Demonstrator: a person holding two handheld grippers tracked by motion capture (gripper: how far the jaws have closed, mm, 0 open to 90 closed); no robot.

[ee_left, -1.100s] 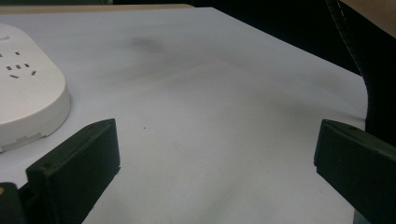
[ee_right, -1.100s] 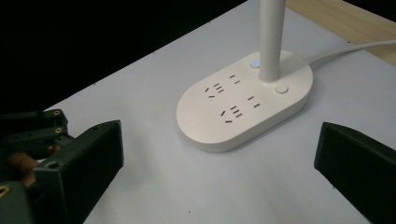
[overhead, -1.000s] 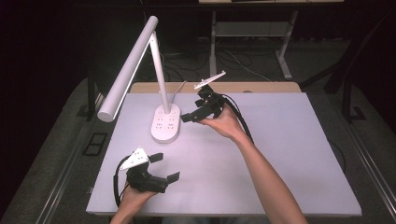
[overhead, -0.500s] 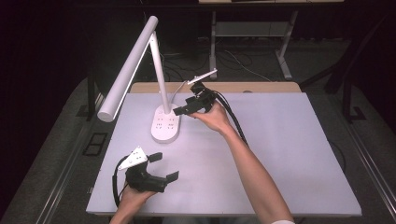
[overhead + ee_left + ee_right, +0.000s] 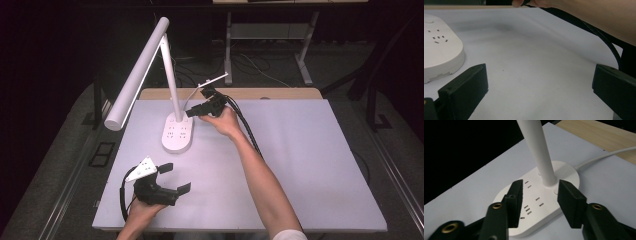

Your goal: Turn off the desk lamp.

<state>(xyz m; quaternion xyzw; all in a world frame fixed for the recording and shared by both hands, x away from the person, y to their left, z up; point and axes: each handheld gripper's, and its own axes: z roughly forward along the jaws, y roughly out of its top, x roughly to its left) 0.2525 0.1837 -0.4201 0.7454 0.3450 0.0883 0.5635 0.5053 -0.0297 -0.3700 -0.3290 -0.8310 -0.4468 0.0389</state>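
Note:
A white desk lamp stands at the table's back left, its oval base [image 5: 177, 134] carrying socket slots and its long head [image 5: 136, 75] slanting down to the left. My right gripper [image 5: 192, 113] hovers open just right of the lamp's stem [image 5: 172, 82]. In the right gripper view the jaws stand apart above the base [image 5: 534, 202] with the stem [image 5: 540, 152] rising just beyond them, nothing between them. My left gripper [image 5: 174, 178] rests open near the table's front left. The left gripper view has the base [image 5: 439, 53] to the left of the wide-open jaws.
The white table top [image 5: 310, 160] has a wooden strip [image 5: 280, 93] along its back edge. The lamp's white cord [image 5: 604, 155] runs off the base toward that strip. The right forearm [image 5: 260, 175] and its black cable [image 5: 247, 130] cross the table's middle.
The right gripper has moved left and slightly forward, closing in on the lamp's stem above the base. The left gripper has stayed put.

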